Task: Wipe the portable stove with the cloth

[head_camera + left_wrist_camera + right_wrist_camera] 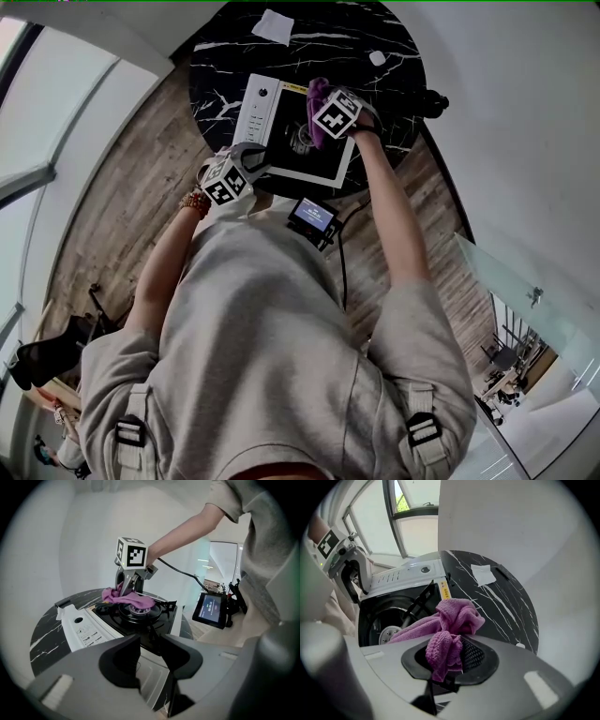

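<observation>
The portable stove (255,112) (89,630) (398,576), white with a black top, stands on a round black marble table (216,84). A purple cloth (316,101) (123,596) (457,616) lies over the burner (138,611) (388,633) and the stove's far side. My right gripper (321,127) (126,588) (450,656) points steeply down, shut on a bunched fold of it. My left gripper (246,161) (151,656) (347,569) sits at the stove's near left corner, its jaws closed on the white edge.
A white paper (274,26) (483,573) and a small white bit (377,58) lie on the table beyond the stove. A small screen device (312,217) (211,610) with a cable hangs at my waist, by the table's near edge. Wooden floor surrounds the table.
</observation>
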